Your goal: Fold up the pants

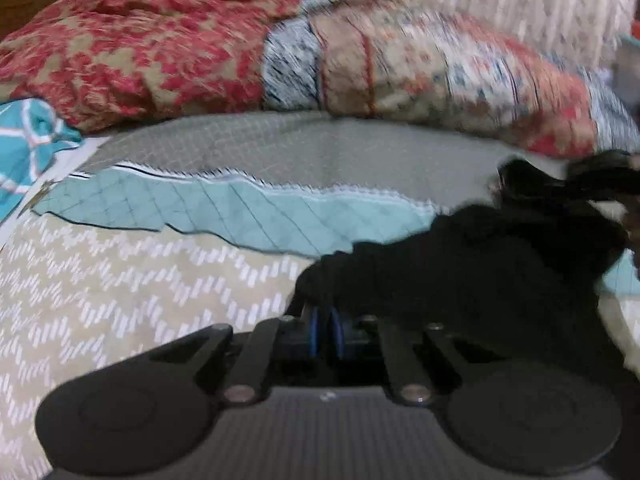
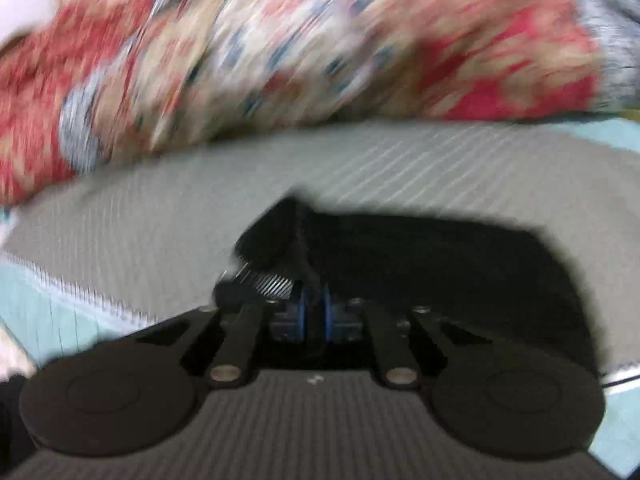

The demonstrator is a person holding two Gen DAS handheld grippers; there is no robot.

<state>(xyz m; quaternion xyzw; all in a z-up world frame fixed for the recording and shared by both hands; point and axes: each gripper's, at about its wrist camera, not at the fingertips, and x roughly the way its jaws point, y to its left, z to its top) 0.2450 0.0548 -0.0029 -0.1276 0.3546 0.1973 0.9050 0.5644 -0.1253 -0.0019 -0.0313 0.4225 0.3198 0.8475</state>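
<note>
The black pants (image 1: 472, 264) lie bunched on the bed, stretching right from my left gripper (image 1: 326, 320). Its blue-padded fingers are shut on an edge of the black cloth. In the right wrist view the pants (image 2: 440, 264) spread to the right over the grey quilt. My right gripper (image 2: 315, 312) is shut on a raised fold of the black cloth. The fingertips of both grippers are hidden by the fabric. Both views are blurred.
The bed carries a grey quilt (image 1: 320, 152), a teal quilt (image 1: 256, 216) and a beige zigzag cover (image 1: 120, 280). A heap of red and patterned bedding (image 1: 200, 48) lies along the back, also shown in the right wrist view (image 2: 280, 48). A teal cloth (image 1: 28, 136) lies far left.
</note>
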